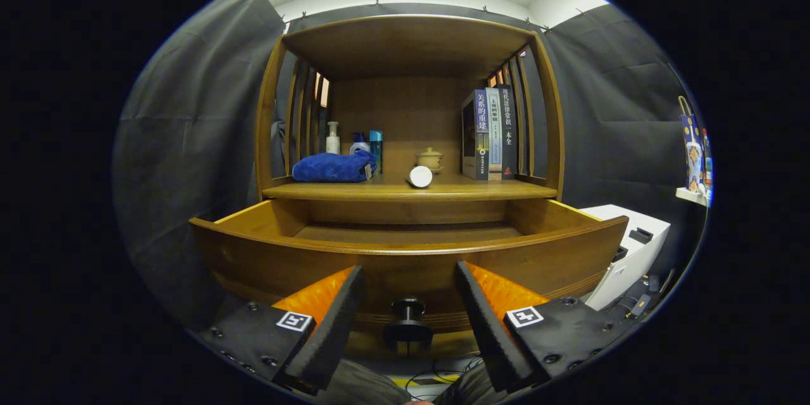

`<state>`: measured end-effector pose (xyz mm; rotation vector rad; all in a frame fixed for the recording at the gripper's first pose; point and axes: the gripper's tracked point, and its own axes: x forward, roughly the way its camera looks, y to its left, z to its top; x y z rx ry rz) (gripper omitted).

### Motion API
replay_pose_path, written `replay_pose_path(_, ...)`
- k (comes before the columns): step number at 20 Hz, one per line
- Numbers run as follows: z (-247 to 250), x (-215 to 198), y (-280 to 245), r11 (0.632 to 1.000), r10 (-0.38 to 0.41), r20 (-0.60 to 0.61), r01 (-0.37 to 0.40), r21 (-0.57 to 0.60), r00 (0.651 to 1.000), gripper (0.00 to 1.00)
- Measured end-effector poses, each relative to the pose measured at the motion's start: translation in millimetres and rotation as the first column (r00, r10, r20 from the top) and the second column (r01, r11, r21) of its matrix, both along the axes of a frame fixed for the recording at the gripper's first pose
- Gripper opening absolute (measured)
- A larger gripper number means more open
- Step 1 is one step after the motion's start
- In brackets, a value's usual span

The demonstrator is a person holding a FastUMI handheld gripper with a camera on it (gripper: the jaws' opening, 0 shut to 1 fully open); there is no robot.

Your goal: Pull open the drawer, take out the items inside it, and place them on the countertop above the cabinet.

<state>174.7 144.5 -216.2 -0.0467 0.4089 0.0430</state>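
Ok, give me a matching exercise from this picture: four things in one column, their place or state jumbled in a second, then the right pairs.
Things:
1. drawer
2. blue towel
3. books
4. gripper

Places or states:
A. upright at the countertop's right end
B. open, fingers either side of the black knob
C. pulled out
D. folded, ahead of the bottles

Pairs: 1-C, 2-D, 3-A, 4-B

drawer (405, 259): brown wood
knob (408, 323): black
towel (334, 167): blue
gripper (408, 304): orange fingers, black pads, black-and-white square markers
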Motion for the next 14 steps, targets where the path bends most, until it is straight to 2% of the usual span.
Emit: replay_pose_path(14,-29.5,109.4,5.5,1.0,-0.018,-0.038,0.019,0.017,0.999,0.96)
